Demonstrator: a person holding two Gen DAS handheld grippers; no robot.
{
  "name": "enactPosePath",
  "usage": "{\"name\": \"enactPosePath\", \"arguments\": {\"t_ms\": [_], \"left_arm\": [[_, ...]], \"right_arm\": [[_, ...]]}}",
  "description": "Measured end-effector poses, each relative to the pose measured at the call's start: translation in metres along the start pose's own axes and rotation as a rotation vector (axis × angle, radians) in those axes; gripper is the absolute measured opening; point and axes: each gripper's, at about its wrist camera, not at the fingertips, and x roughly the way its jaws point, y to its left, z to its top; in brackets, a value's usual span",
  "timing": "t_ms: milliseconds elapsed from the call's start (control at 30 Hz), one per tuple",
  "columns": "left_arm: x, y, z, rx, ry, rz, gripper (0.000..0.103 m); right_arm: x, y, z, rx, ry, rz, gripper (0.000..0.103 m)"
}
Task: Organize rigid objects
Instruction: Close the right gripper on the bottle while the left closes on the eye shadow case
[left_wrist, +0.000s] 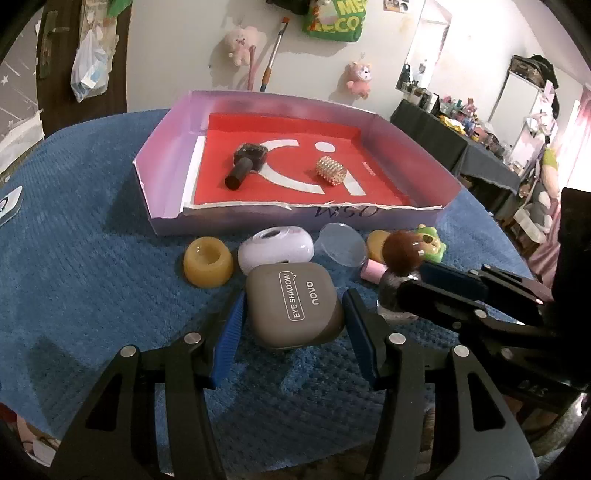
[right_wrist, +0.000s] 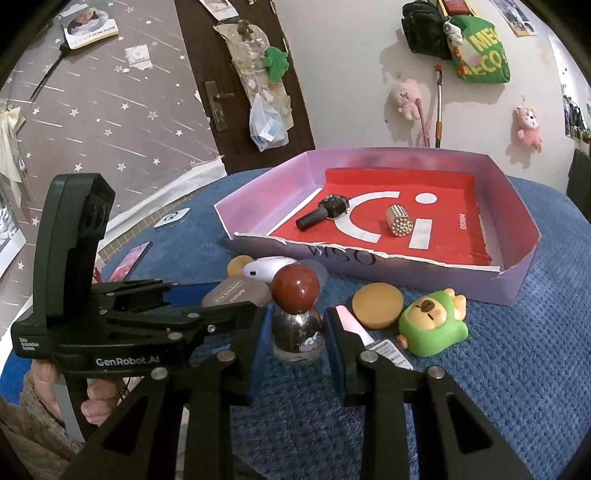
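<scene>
While both grippers straddle their targets on the blue-covered table, neither looks clenched yet: the left gripper stands released around the grey eye shadow case, its blue pads just beside the case's two sides, and the right gripper brackets the small bottle with the brown ball cap, a sliver of gap seeming to remain on each side, though the fisheye makes contact hard to judge. The tray lies just behind the row of loose things, already holding a black nail polish and a studded gold cylinder. To do this step well, close the left pads squarely on the case's flat sides, low enough that it cannot pivot. The bottle is round and top-heavy, so grip its glass belly, not the cap, then lift straight up before crossing the torn front wall.
</scene>
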Motion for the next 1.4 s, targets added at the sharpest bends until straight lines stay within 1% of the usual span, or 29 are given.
{"name": "enactPosePath", "arguments": {"t_ms": [67,300,433,600,667,767,933,967,1000,1133,1400], "left_arm": [[0.001,0.000,0.000,0.000,0.003,0.000,0.051],[0.002,0.002,-0.005,-0.013,0.023,-0.004,0.051],[0.003,0.006,-0.007,-0.026,0.029,0.001,0.051],[0.008,0.010,-0.012,-0.036,0.050,0.005,0.051],[0.009,0.011,-0.014,-0.036,0.049,0.009,0.051],[0.010,0.011,-0.014,-0.041,0.048,0.010,0.051],[0.012,0.009,-0.014,-0.033,0.041,0.023,0.052],[0.012,0.009,-0.015,-0.031,0.039,0.025,0.052],[0.011,0.009,-0.015,-0.032,0.037,0.024,0.052],[0.008,0.011,-0.015,-0.038,0.032,0.010,0.051],[-0.004,0.009,-0.008,-0.031,-0.007,-0.005,0.051]], "right_arm": [[-0.001,0.000,0.000,0.000,0.001,-0.002,0.031],[0.011,0.004,-0.011,-0.012,0.086,0.001,0.029],[0.012,0.006,-0.009,-0.029,0.094,-0.004,0.029],[0.014,0.007,-0.011,-0.031,0.091,0.001,0.031],[0.016,0.007,-0.012,-0.023,0.096,0.011,0.035],[0.021,0.009,-0.016,-0.019,0.101,0.015,0.038],[0.029,0.016,-0.020,-0.049,0.113,0.014,0.038],[0.029,0.017,-0.020,-0.058,0.112,0.012,0.034],[0.029,0.018,-0.020,-0.065,0.116,0.015,0.033],[0.026,0.024,-0.022,-0.101,0.111,-0.013,0.033],[0.009,0.015,-0.010,-0.044,0.069,0.036,0.033]]}}
